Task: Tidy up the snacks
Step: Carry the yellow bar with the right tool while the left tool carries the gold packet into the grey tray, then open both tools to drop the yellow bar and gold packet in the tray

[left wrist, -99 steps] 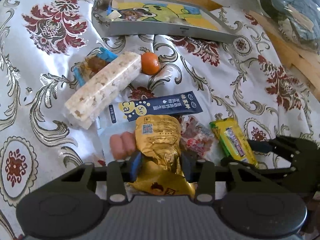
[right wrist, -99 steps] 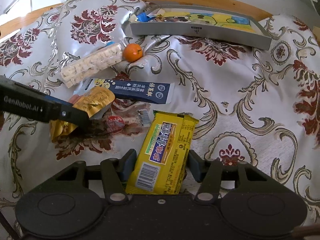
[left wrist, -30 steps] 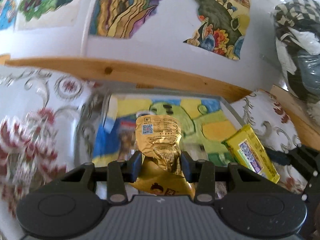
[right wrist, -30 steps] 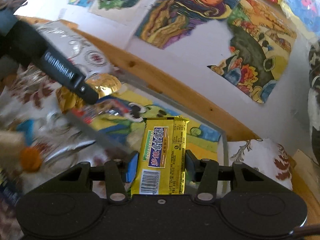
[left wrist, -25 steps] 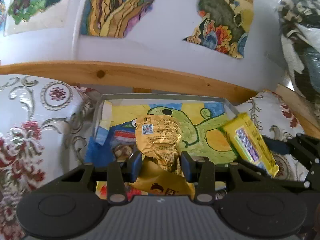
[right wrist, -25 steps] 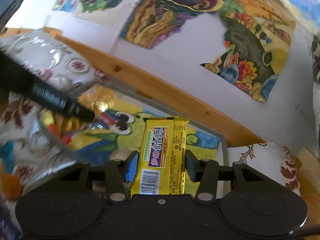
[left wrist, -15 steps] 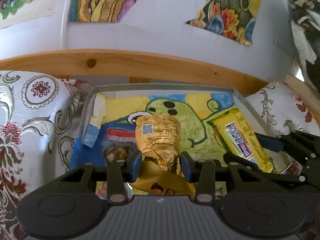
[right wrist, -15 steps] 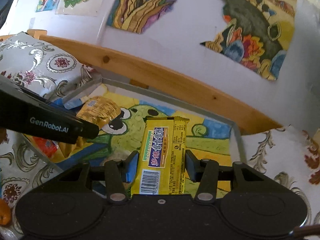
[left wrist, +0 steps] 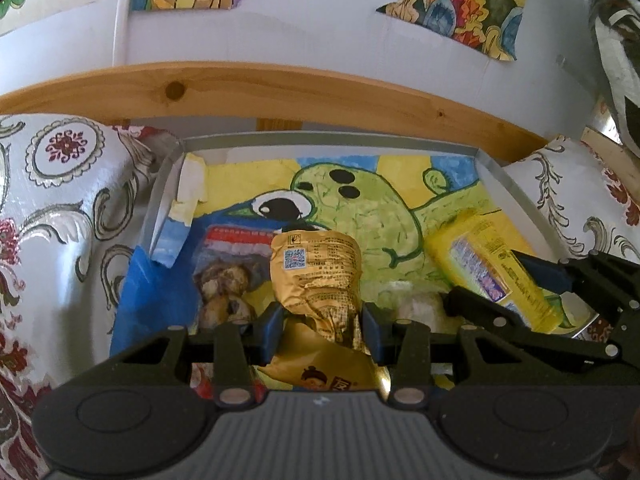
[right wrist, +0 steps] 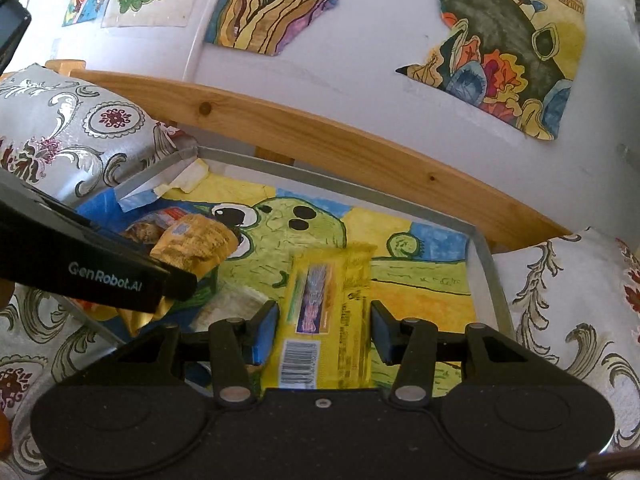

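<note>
My left gripper [left wrist: 322, 320] is shut on a crumpled gold snack packet [left wrist: 316, 276], held upright over the near left part of a grey tray [left wrist: 320, 138] lined with a green cartoon drawing. In the right wrist view that gold packet [right wrist: 192, 244] shows beside the left gripper's black finger [right wrist: 120, 280]. My right gripper [right wrist: 324, 332] stands over the tray's right half. Its pads sit a hair off the sides of a yellow snack packet [right wrist: 326, 312], which is blurred while all around it is sharp. The yellow packet [left wrist: 492, 276] leans on the tray floor.
A blue snack bag [left wrist: 224, 280] and a white packet [left wrist: 416, 300] lie inside the tray. A wooden rail [left wrist: 280, 88] and a wall with paintings stand right behind it. Floral cloth [left wrist: 72, 200] flanks the tray on both sides.
Both grippers carried their packets from the cloth up over the tray and lowered them into it. The right jaws have eased off the yellow packet, which is slipping down.
</note>
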`<state>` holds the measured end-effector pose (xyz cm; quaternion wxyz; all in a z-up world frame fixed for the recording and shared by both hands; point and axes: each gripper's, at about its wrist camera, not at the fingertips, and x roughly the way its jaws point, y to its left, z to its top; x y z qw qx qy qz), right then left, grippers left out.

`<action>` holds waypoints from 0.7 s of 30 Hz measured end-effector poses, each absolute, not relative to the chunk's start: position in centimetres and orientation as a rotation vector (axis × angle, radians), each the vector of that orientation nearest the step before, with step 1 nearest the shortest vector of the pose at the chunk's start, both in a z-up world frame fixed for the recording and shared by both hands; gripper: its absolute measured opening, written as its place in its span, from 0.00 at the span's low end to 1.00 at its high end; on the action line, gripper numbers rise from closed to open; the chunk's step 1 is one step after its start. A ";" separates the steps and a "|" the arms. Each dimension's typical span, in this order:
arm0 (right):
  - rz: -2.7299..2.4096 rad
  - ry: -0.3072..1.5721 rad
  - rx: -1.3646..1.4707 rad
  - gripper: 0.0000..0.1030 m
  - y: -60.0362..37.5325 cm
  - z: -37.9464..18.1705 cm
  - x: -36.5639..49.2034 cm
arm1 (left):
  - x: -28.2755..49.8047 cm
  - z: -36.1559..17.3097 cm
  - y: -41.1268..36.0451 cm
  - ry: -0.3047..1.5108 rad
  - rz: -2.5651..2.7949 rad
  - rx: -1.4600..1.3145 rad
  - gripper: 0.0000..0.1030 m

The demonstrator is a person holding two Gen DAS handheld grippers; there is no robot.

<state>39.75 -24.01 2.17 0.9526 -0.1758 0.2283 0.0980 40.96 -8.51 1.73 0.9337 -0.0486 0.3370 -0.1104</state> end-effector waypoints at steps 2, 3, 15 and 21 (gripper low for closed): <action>0.185 0.463 -0.361 0.49 -24.1 2.2 39.7 | 41.1 1.7 -8.5 0.701 -0.217 -0.101 0.47; 0.182 0.461 -0.358 0.50 -24.2 2.3 39.7 | 41.1 1.8 -8.4 0.702 -0.215 -0.103 0.50; 0.113 0.372 -0.277 0.80 -26.6 4.8 36.7 | 38.1 4.7 -7.3 0.589 -0.178 -0.128 0.98; 0.104 0.305 -0.216 0.84 -27.3 6.9 33.0 | 34.4 6.6 -6.3 0.471 -0.190 -0.134 0.99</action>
